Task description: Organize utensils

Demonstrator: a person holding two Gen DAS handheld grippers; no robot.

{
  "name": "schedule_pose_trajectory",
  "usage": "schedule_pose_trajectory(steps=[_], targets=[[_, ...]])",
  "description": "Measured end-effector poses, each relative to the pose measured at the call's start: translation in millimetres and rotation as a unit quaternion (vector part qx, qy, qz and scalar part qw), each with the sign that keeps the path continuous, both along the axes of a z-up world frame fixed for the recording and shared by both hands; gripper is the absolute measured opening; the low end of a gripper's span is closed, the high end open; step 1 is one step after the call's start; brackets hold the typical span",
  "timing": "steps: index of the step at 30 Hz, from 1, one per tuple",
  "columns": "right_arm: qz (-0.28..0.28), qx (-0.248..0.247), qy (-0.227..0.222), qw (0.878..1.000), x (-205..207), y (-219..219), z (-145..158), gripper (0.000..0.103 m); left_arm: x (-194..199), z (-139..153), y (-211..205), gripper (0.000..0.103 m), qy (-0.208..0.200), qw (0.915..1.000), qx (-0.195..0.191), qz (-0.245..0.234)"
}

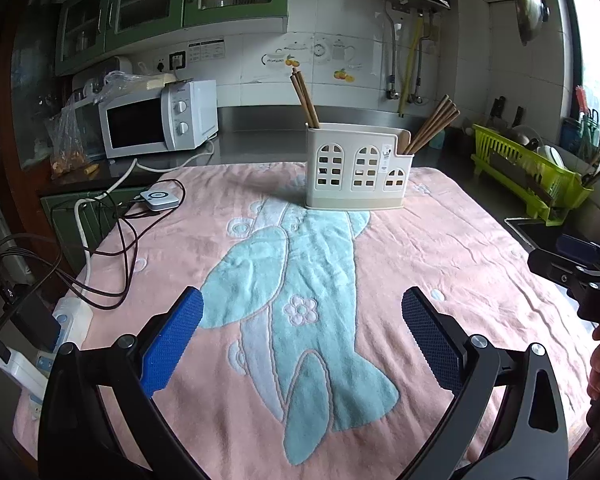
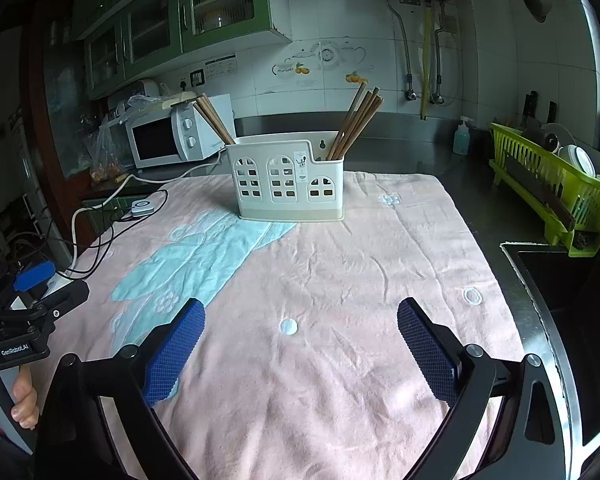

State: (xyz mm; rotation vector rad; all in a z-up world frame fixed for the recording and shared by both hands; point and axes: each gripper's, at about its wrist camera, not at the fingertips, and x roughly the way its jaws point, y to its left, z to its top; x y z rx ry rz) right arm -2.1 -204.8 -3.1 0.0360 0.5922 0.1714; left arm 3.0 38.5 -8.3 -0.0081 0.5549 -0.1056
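A white utensil holder [image 1: 358,168] [image 2: 286,178] with window-shaped cutouts stands at the far side of a pink towel [image 1: 440,248] [image 2: 360,272]. Brown chopsticks lean in its left compartment [image 1: 305,98] [image 2: 214,120], and several more chopsticks [image 1: 434,122] [image 2: 358,118] lean in its right one. A wooden spoon tip [image 1: 404,140] shows beside the right bundle. My left gripper [image 1: 302,332] hovers open over the near part of the towel, holding nothing. My right gripper [image 2: 300,340] is also open and empty, well short of the holder.
A microwave [image 1: 156,120] and a plastic bag [image 1: 70,136] sit back left. Cables and a power strip [image 1: 70,320] lie along the towel's left edge. A green dish rack [image 1: 532,172] [image 2: 556,196] and a sink [image 2: 560,280] are on the right. A soap bottle [image 2: 461,138] stands behind.
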Motion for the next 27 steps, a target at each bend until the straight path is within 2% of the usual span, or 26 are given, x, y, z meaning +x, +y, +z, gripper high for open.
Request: schedule_pose_trajectory(steps=[27], targets=[[0.005,-0.005,0.001,1.0,0.7,5.4,-1.9,0.094,0.2,-3.6,2.5,0.098,0.006,1.0,-0.004,0.003]])
